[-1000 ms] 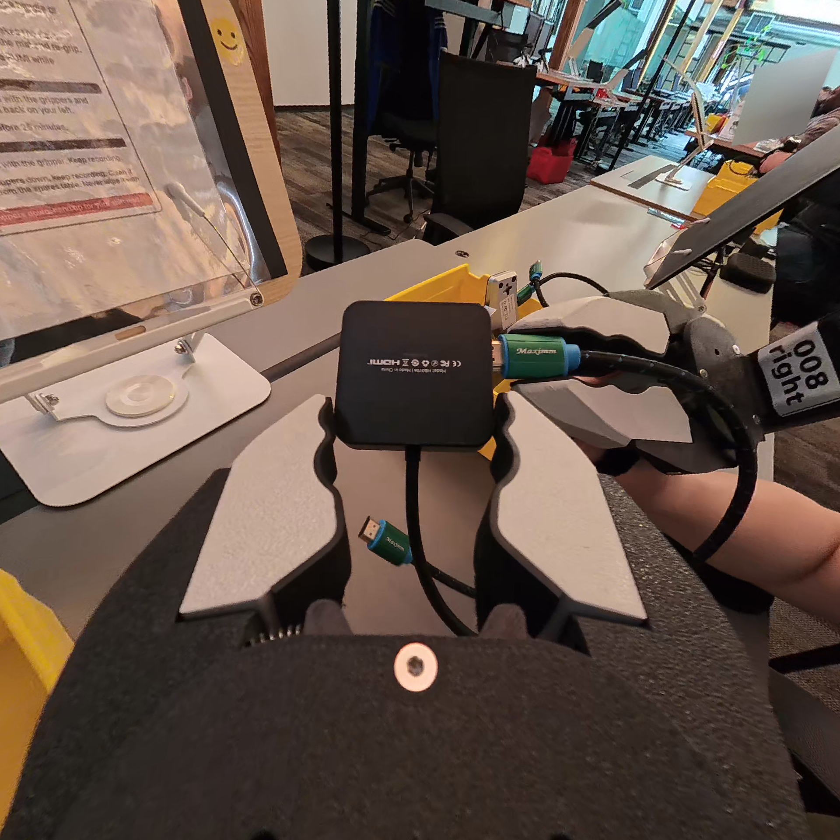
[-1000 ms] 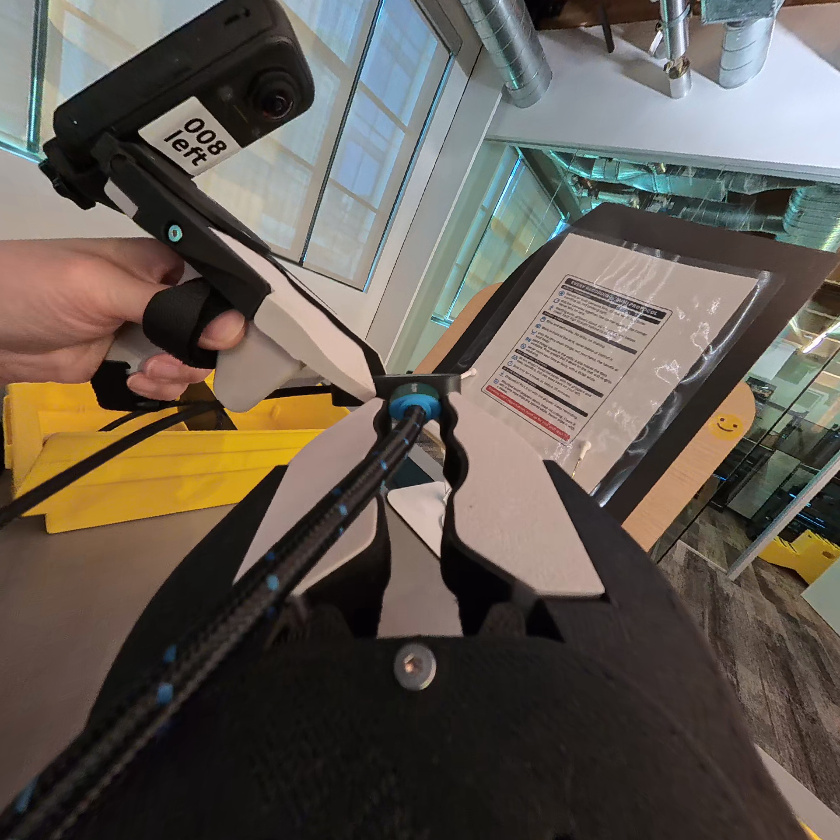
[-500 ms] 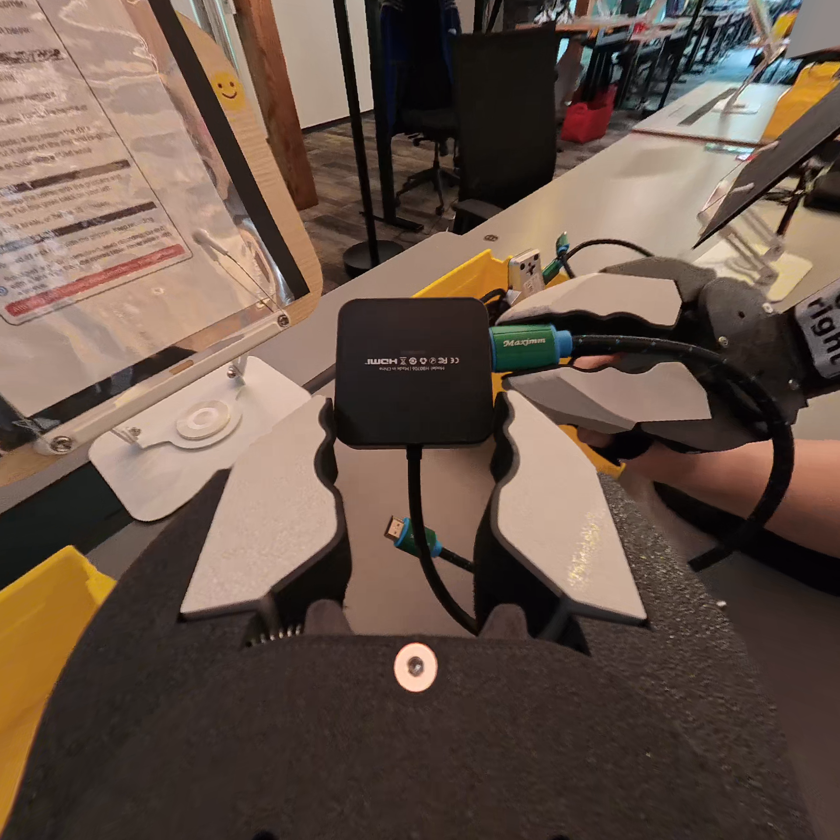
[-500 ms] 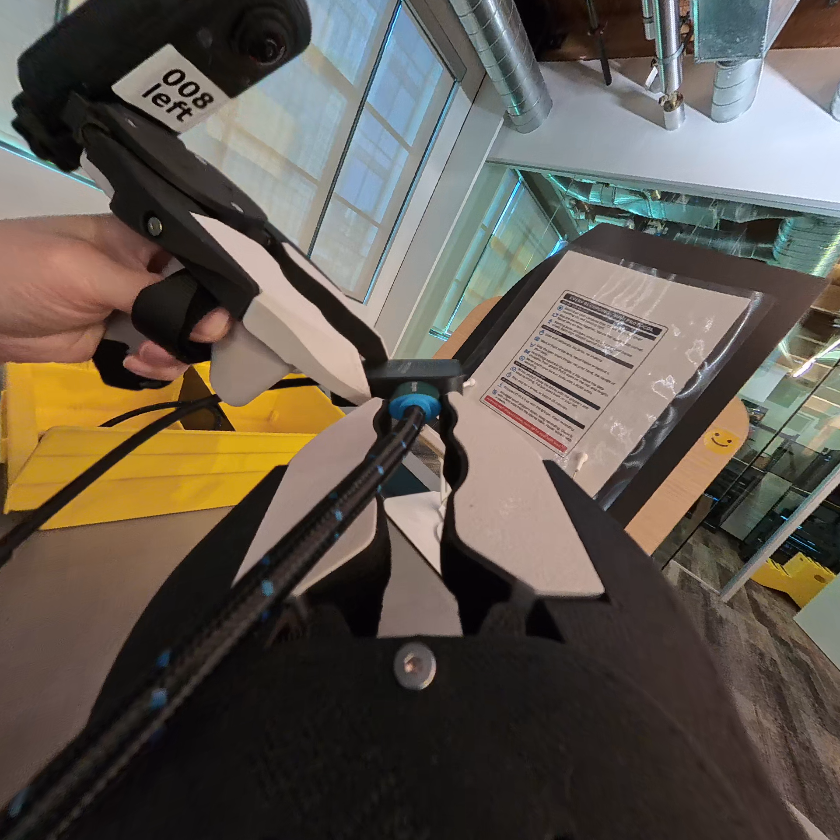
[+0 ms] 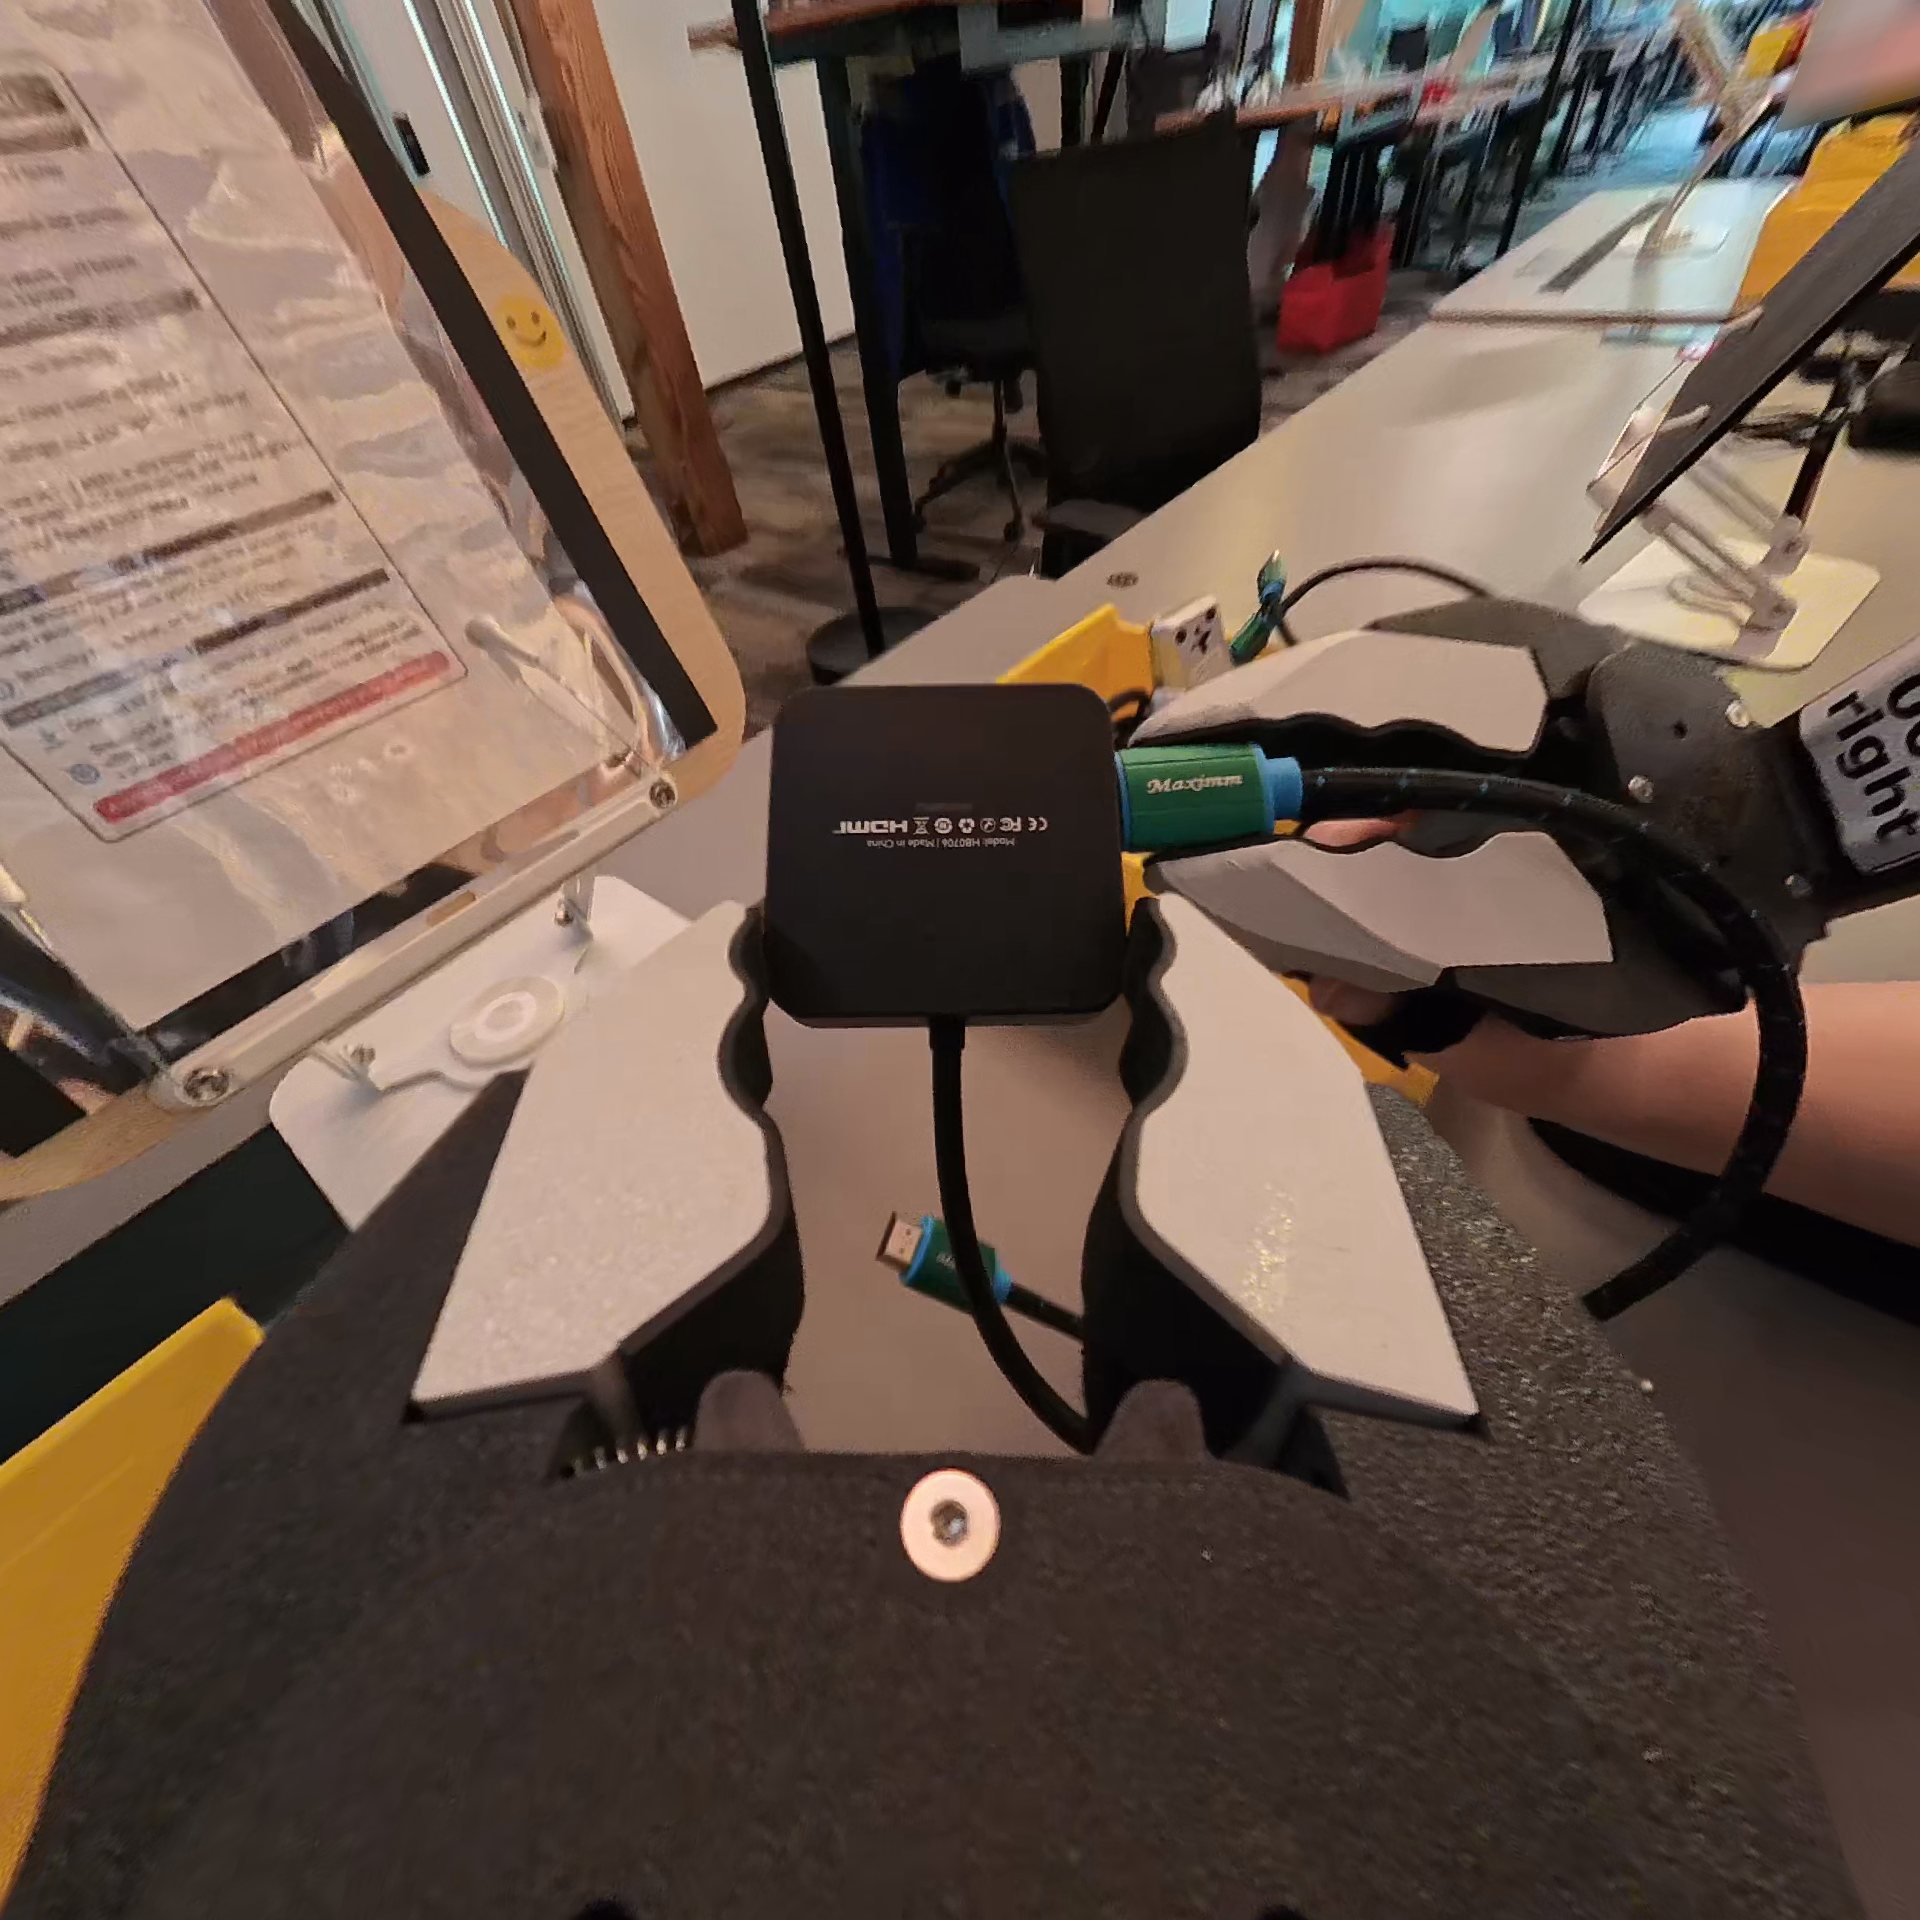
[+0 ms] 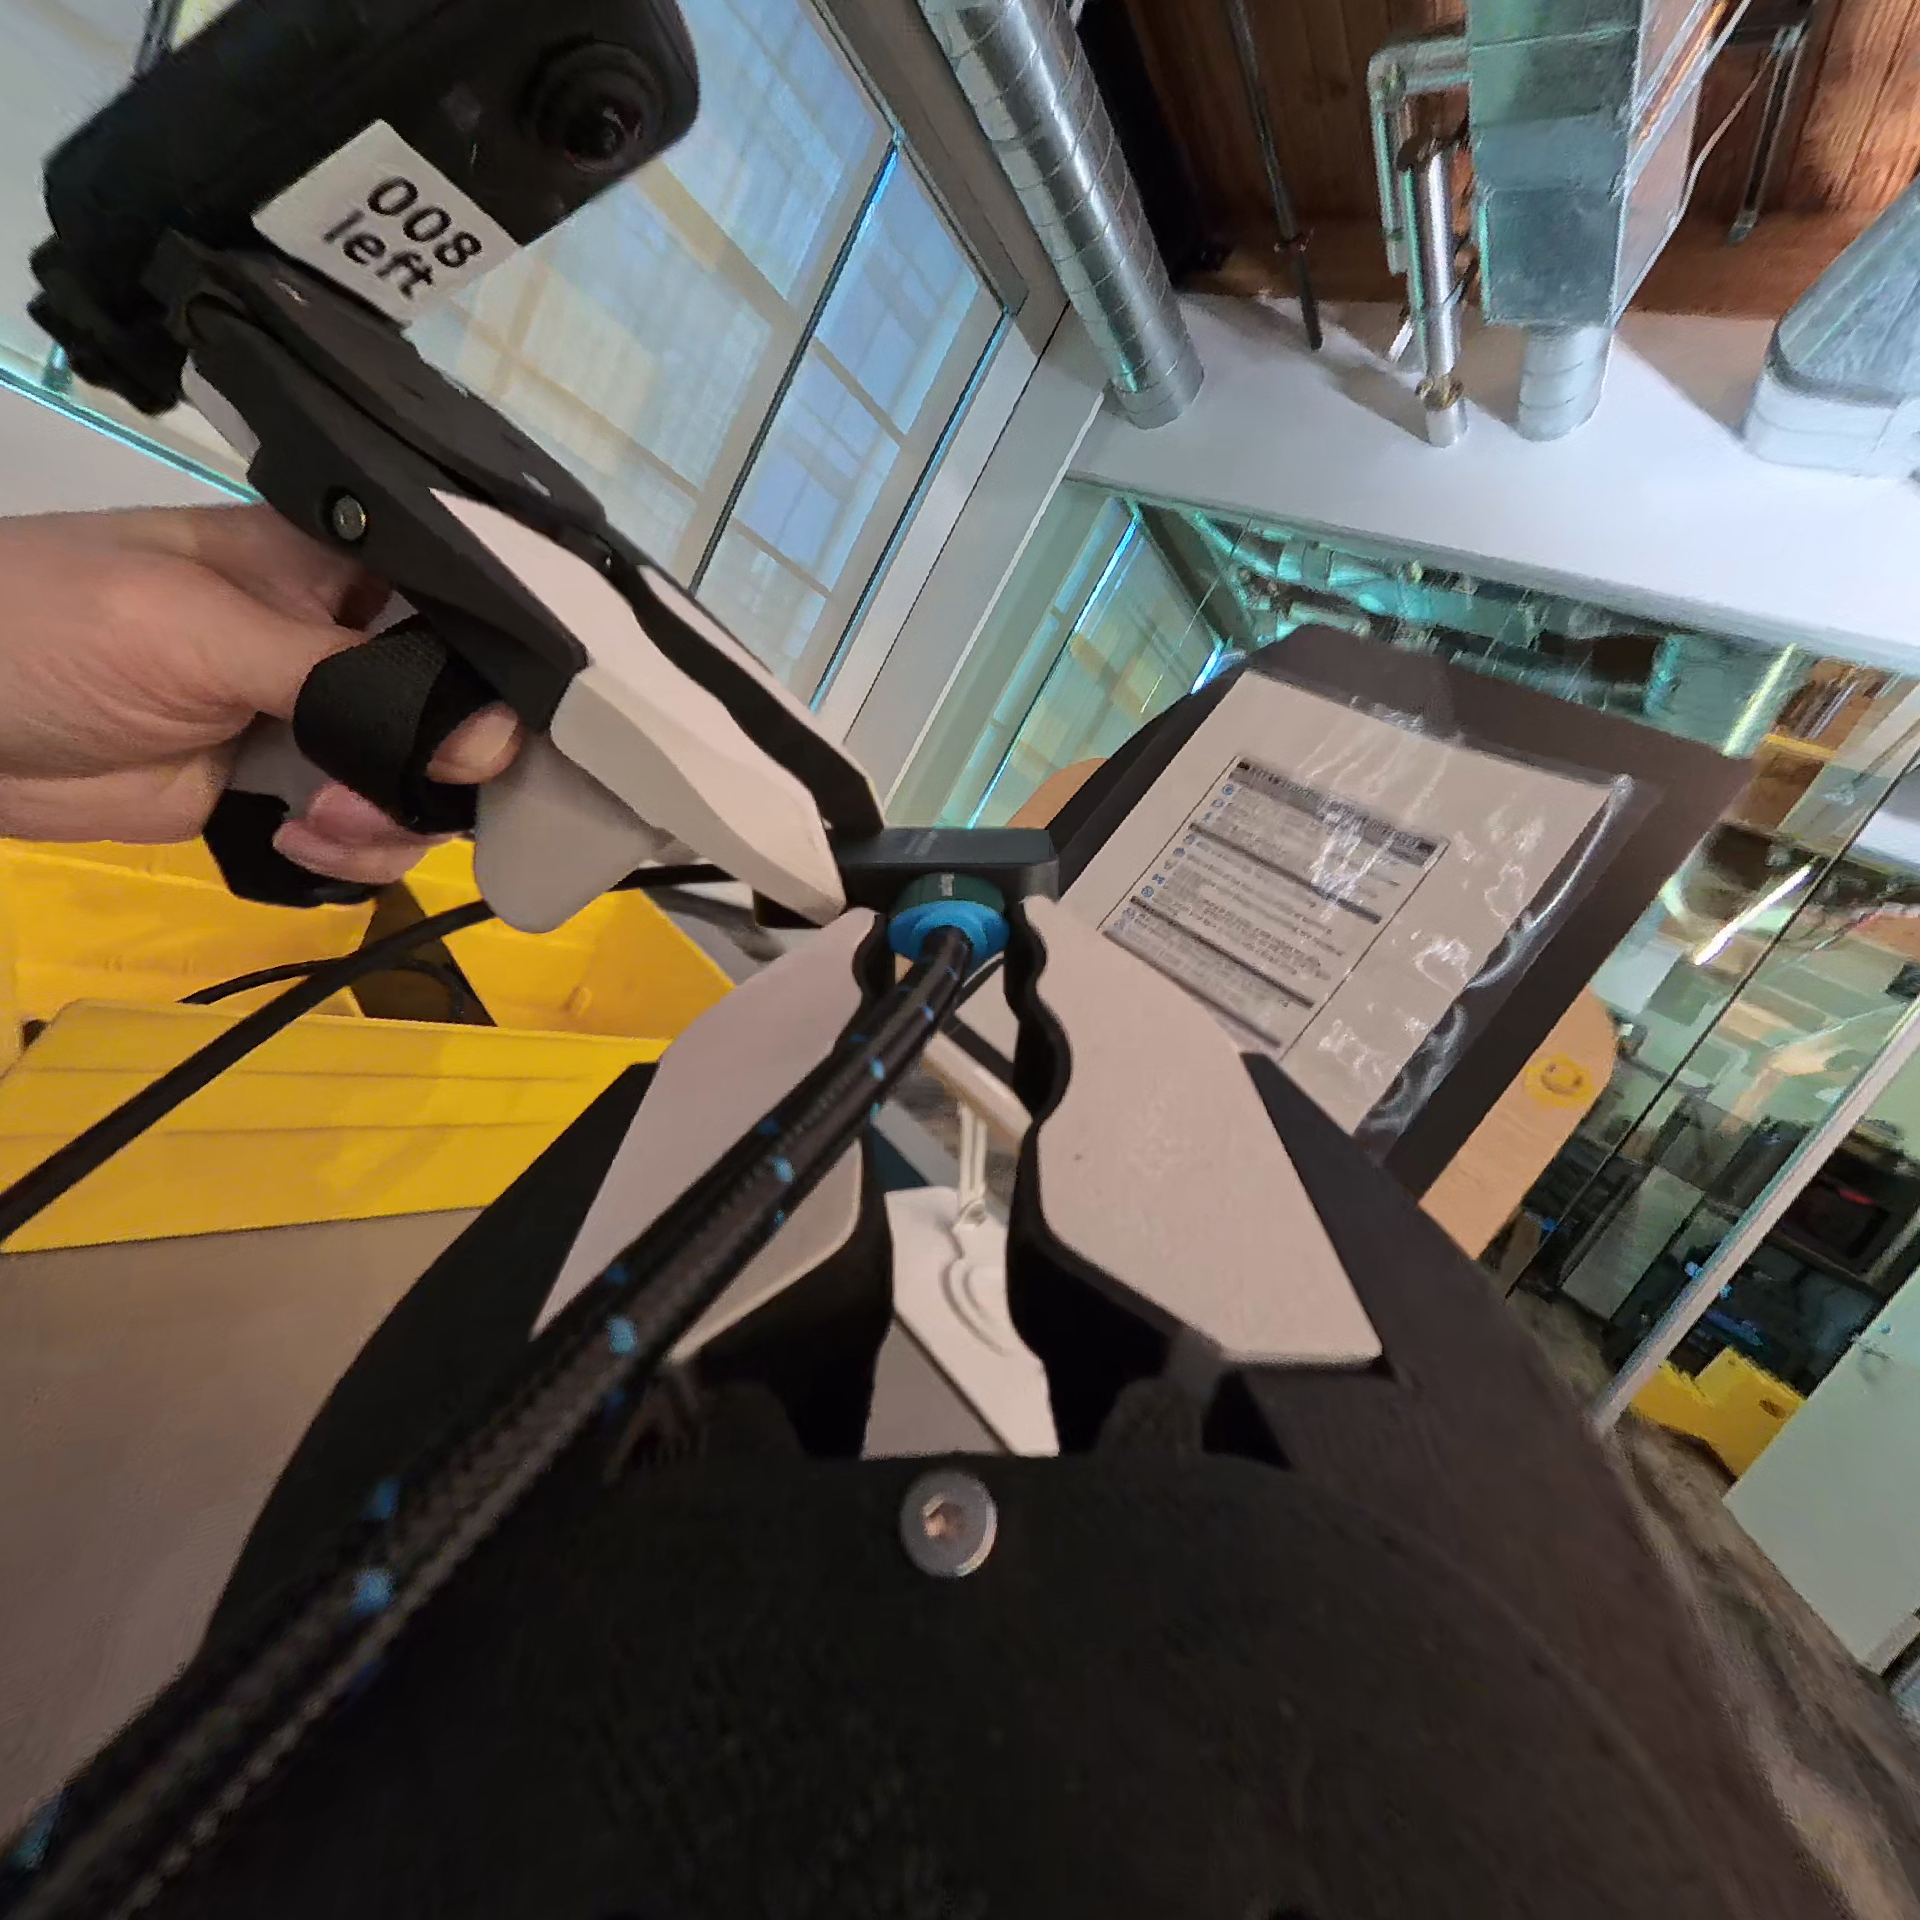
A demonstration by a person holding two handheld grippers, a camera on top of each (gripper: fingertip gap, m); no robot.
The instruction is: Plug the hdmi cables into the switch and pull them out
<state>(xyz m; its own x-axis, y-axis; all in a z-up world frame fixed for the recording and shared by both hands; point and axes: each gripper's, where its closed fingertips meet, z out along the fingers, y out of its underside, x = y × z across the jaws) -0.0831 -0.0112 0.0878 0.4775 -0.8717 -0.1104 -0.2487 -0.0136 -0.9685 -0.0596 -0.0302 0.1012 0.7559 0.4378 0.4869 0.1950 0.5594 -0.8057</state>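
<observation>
While clamped, black square switch [image 5: 940, 847]

We see a plastic-sleeved instruction sheet [image 5: 197, 540] propped on a white stand [image 5: 436, 1049], a yellow smiley sticker [image 5: 528, 330] on its wooden backing, yellow bins [image 6: 312, 1101] on the grey table [image 5: 1382, 416], and a black office chair [image 5: 1132, 332] beyond.

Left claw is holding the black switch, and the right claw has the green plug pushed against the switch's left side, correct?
Not quite: in the left wrist view the right claw holds the green plug against the switch's right side. The left claw does hold the switch.
</observation>
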